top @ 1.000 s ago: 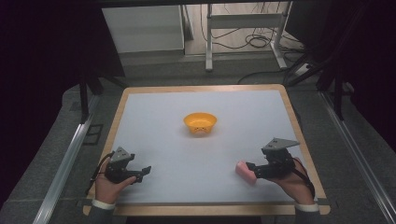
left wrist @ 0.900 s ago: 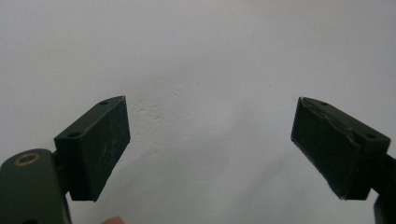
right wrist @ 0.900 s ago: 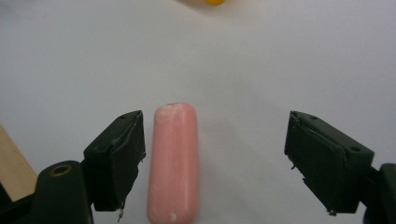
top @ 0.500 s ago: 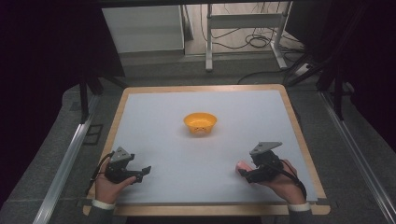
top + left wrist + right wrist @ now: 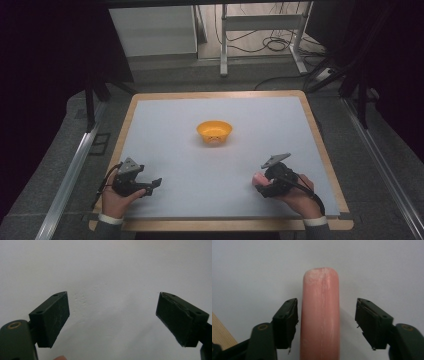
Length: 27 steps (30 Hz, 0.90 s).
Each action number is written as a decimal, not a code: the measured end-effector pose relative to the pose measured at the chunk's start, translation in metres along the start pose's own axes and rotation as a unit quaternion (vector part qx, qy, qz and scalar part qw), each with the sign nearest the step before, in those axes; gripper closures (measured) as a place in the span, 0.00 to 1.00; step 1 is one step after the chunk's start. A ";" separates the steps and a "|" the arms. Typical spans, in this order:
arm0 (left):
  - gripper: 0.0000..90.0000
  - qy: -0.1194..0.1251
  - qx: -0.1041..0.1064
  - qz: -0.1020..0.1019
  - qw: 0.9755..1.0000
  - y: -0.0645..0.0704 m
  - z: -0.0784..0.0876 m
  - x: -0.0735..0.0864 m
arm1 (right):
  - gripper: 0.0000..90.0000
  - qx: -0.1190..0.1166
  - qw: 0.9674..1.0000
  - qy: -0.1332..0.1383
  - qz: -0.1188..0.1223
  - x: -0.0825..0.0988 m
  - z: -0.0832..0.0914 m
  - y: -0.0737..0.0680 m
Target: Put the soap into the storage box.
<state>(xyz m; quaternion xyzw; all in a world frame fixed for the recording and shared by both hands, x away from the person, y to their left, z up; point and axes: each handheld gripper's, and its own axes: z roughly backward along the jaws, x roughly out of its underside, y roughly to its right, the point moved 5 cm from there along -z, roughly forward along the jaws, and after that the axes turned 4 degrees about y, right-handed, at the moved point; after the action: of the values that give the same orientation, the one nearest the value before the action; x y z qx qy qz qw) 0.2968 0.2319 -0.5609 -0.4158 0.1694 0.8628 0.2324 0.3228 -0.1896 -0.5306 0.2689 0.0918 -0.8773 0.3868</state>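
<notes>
A pink sausage-shaped piece (image 5: 320, 290) lies on the white table top and runs straight away from the camera in the right gripper view. My right gripper (image 5: 327, 302) straddles it, and its jaws have just been closing. The left pad (image 5: 287, 322) is almost at the piece's side, while a gap remains at the right pad (image 5: 372, 322). In the high view the pink piece (image 5: 258, 177) pokes out at the left of the right gripper (image 5: 261, 184), near the front right. My left gripper (image 5: 151, 185) rests at the front left, open, with bare table between its jaws (image 5: 112, 293).
An orange bowl (image 5: 214, 131) stands near the middle of the table (image 5: 165, 125), well beyond both grippers. The table's wooden rim (image 5: 220, 224) runs just behind the hands. Dark floor, metal rails and desk legs surround the table.
The right gripper has slid left and sunk a little, so its jaws now sit around the pink piece and stand narrower. The left gripper has not moved.
</notes>
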 end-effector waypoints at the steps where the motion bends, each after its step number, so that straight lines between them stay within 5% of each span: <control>1: 0.14 0.000 0.001 0.000 1.000 0.000 0.000 0.000 | 0.45 -0.002 1.000 -0.004 -0.003 0.001 -0.001 0.000; 8: 0.13 0.003 0.001 0.002 1.000 -0.001 0.001 0.000 | 0.65 -0.022 0.999 -0.019 -0.015 0.004 -0.002 -0.001; 16: 0.13 0.019 0.016 0.012 1.000 -0.001 0.007 -0.003 | 0.66 -0.015 0.999 -0.019 -0.031 0.004 0.000 0.003; 27: 0.13 0.022 0.019 0.017 0.999 -0.001 0.009 -0.004 | 0.66 -0.023 0.999 0.018 -0.036 0.003 0.014 0.010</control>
<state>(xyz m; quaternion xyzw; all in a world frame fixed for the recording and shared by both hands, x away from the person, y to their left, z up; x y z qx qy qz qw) 0.2937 0.2364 -0.5526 -0.4275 0.1981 0.8539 0.2213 0.3229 -0.2028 -0.5203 0.2720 0.1287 -0.8833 0.3595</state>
